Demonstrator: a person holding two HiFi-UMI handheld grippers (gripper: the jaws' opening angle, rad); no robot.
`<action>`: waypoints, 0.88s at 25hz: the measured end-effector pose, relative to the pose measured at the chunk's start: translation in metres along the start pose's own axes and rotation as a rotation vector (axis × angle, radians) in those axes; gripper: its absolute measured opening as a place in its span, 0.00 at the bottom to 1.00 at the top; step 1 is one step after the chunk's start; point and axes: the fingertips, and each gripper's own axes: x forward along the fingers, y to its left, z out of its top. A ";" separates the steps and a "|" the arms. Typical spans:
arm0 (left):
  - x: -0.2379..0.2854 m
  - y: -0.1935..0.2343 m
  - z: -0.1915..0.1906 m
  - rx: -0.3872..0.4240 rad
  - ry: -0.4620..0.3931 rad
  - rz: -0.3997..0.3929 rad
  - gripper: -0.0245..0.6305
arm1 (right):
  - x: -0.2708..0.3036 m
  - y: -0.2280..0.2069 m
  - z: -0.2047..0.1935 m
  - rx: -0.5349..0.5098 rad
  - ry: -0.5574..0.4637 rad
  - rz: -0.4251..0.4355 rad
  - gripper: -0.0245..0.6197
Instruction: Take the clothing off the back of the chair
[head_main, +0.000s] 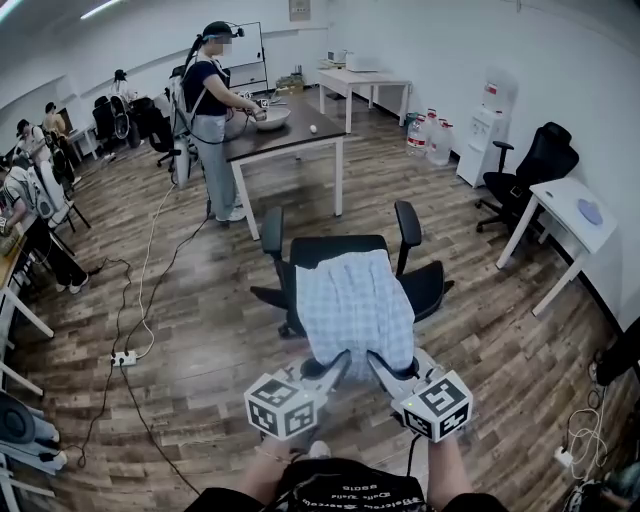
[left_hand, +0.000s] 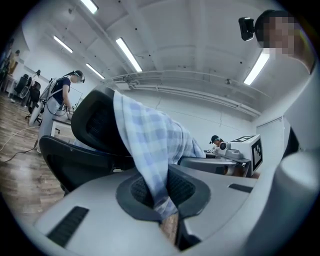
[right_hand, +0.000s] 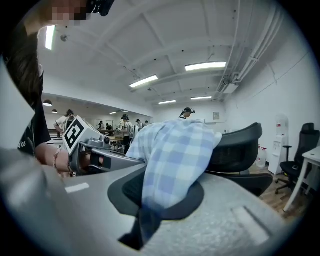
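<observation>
Head view, left to right. Forearms (head_main: 262, 472) low at bottom edge, side by side, reaching forward. Left gripper (head_main: 340, 362) near level, angled inward to the right, marker cube nearest camera, tips at lower hem of shirt (head_main: 355, 300). Shirt pale blue check, draped over back of chair (head_main: 425, 285), hanging down the rear side toward camera; chair facing away, both armrests apart from the cloth. Right gripper (head_main: 377, 362) mirrored, angled inward to the left, tips at same hem, just beside left tips. Jaw state not readable from this angle.

Left gripper view. Jaws closed on shirt: hem pinched and bunched between pads, cloth running up from the pinch and over the chair back. Seen only here: chair back in profile at left, shirt lying over its top edge; right gripper's cube at right, close alongside; person (left_hand: 62, 92) standing far left, small in frame.

Right gripper view. Jaws closed on shirt as well: fold clamped between pads, dark tail of fabric poking out below the pinch. Seen only here: hand (right_hand: 50, 156) wrapped round left gripper at left, band on the wrist; chair back at right, its top corner bare beyond the cloth; water cooler (right_hand: 276, 145) by far right wall.

Head view alone: full layout. Chair on wood floor (head_main: 200, 330), table (head_main: 290, 135) behind it, shirt centred on the back between the armrests, both grippers meeting at the hem from either side.
</observation>
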 end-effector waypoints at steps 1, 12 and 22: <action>-0.002 -0.003 0.000 0.005 -0.003 -0.003 0.08 | -0.002 0.005 0.001 -0.008 -0.005 0.010 0.09; -0.031 -0.077 -0.017 0.048 -0.037 0.028 0.07 | -0.068 0.050 -0.004 -0.033 -0.047 0.054 0.09; -0.064 -0.145 -0.041 0.059 -0.067 0.053 0.08 | -0.134 0.092 -0.015 -0.033 -0.090 0.082 0.09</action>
